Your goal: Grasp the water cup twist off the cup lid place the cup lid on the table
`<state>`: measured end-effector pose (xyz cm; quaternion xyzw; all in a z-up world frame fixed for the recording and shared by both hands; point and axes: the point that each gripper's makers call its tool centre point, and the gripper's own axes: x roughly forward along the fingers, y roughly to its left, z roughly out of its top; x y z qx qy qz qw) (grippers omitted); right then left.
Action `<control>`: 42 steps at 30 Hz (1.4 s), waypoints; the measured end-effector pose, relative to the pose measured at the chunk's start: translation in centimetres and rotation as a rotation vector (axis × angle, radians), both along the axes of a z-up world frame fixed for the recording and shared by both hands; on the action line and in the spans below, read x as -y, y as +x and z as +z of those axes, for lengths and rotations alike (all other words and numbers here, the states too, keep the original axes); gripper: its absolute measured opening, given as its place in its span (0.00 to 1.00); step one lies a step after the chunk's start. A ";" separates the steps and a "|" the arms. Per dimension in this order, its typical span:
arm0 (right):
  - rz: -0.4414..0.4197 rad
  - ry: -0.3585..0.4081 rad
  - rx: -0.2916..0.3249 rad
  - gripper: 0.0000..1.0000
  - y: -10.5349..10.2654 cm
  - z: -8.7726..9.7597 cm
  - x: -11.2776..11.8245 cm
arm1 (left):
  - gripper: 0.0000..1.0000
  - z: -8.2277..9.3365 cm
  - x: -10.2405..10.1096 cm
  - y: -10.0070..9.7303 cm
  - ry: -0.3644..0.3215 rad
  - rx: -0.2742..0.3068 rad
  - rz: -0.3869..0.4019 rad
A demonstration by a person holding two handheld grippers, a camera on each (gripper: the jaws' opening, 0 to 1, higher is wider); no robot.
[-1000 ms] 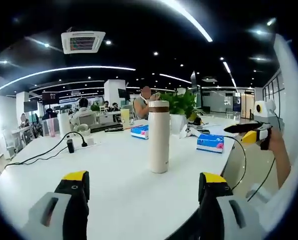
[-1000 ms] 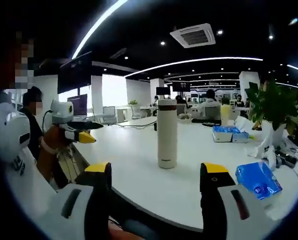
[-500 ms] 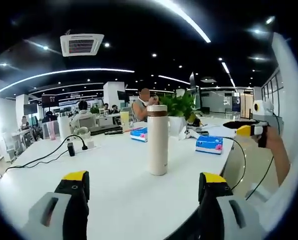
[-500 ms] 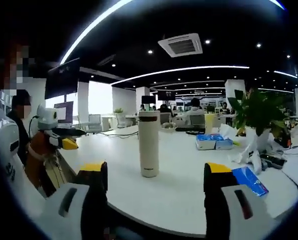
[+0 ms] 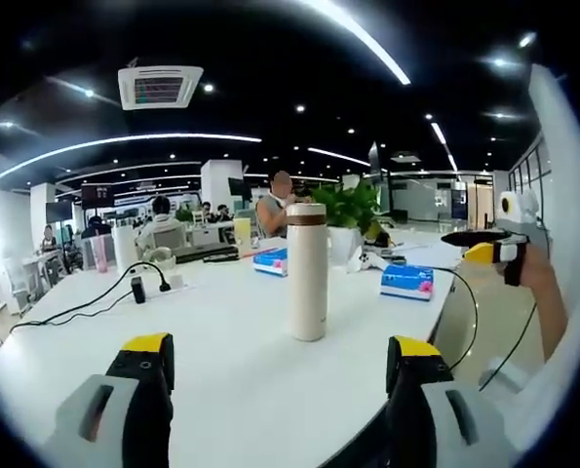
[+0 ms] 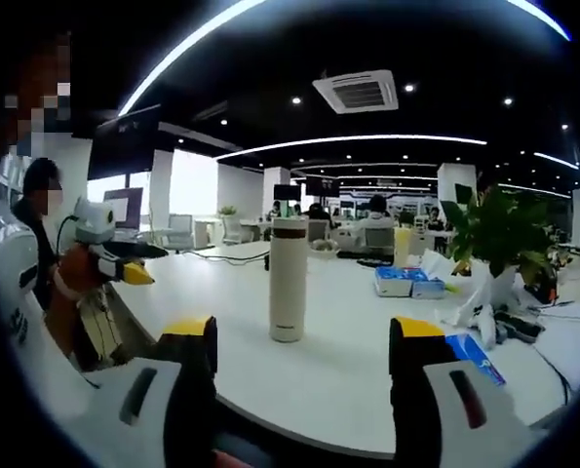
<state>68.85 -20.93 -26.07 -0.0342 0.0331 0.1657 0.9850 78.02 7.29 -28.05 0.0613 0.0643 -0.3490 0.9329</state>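
On the table [image 5: 221, 341], the water cup [image 5: 307, 272] stands upright, lid [image 5: 307, 211] on.

My left camera looks across the white table [image 5: 221, 331] from its near edge; my right looks from the other side. Both share the cup [image 5: 306, 272] [image 6: 288, 279], mid-distance.

Open-plan office: long white surface [image 5: 221, 331], seated people [image 5: 161, 219] at desks at ten o'clock, ceiling vent [image 5: 160, 86] at eleven, strip lights [image 5: 124, 138] overhead.
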 end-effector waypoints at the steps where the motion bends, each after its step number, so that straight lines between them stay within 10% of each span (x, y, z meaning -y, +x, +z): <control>1: 0.001 -0.001 -0.001 0.74 -0.1 0.0 0.0 | 0.89 -0.1 0.0 0.0 0.001 -0.002 0.000; 42: 0.054 0.002 -0.041 0.71 3.4 -1.1 -2.6 | 0.86 -2.8 4.2 1.2 -0.069 -0.059 -0.169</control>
